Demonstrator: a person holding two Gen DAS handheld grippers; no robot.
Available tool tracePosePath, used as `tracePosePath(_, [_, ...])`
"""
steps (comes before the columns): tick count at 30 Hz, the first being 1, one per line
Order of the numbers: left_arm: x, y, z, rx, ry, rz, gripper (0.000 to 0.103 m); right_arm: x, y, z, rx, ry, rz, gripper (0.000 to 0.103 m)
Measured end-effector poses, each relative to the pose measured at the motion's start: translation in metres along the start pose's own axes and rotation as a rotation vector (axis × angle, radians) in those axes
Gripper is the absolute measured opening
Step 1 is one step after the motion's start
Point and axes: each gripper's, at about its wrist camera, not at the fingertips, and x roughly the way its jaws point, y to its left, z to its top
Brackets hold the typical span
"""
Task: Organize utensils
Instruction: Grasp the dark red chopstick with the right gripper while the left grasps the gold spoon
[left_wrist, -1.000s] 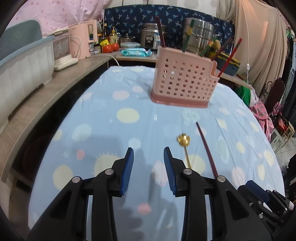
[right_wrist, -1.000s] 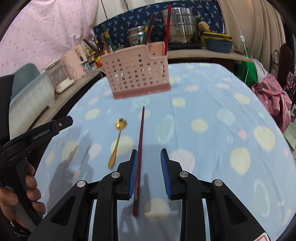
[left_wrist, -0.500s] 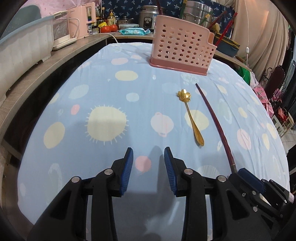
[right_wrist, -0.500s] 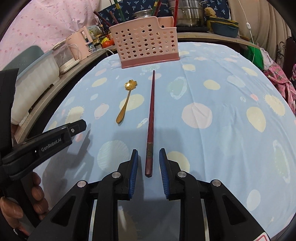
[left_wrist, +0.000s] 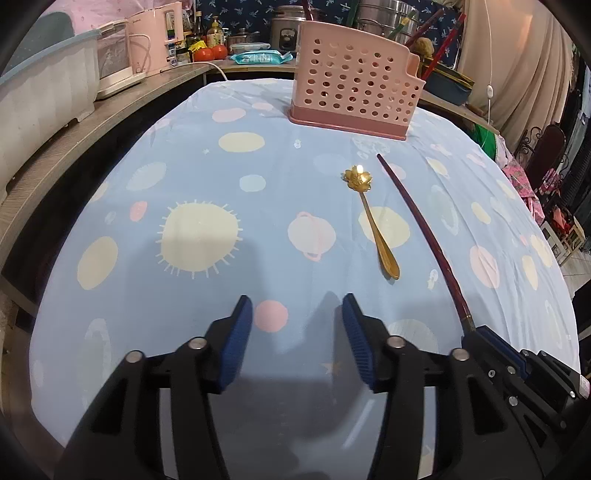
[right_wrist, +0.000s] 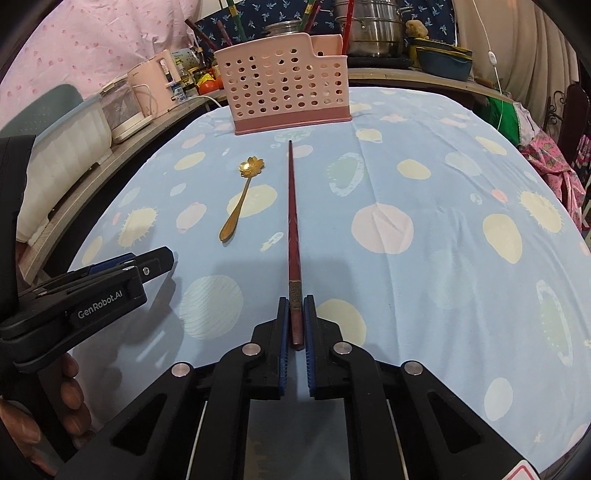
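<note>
A dark red chopstick (right_wrist: 293, 221) lies on the blue dotted tablecloth (right_wrist: 443, 206), pointing at a pink perforated utensil basket (right_wrist: 288, 88) that holds several chopsticks. My right gripper (right_wrist: 296, 300) is shut on its near, thick end. A gold flower-bowled spoon (right_wrist: 240, 205) lies just left of the chopstick. In the left wrist view the spoon (left_wrist: 373, 229) and chopstick (left_wrist: 417, 218) sit ahead to the right, and the basket (left_wrist: 354, 85) stands beyond. My left gripper (left_wrist: 295, 301) hovers low over bare cloth, its jaws opening with nothing between them.
A wooden ledge (left_wrist: 110, 122) runs along the left with a pale plastic tub (left_wrist: 44, 92) and a pink appliance (left_wrist: 155, 37). Steel pots (right_wrist: 373, 26) and jars stand behind the basket. A person's hand (right_wrist: 70, 387) holds the left gripper (right_wrist: 159, 260).
Both grippers came down toward the cloth. The right jaws closed onto the chopstick's thick end. The left jaws spread wider.
</note>
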Motion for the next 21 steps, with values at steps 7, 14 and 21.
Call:
tracePosePath(7, [0.004, -0.013, 0.007, 0.004, 0.002, -0.043, 0.056, -0.001, -0.013, 0.003, 0.041, -0.009, -0.018, 0.007])
tracePosePath(14, [0.017, -0.031, 0.018, 0.012, 0.011, -0.080, 0.056, 0.001, -0.025, 0.008, 0.075, -0.013, -0.027, 0.007])
tracePosePath(21, [0.027, -0.040, 0.024, 0.022, 0.007, -0.087, 0.042, 0.005, -0.028, 0.011, 0.083, -0.013, -0.015, 0.007])
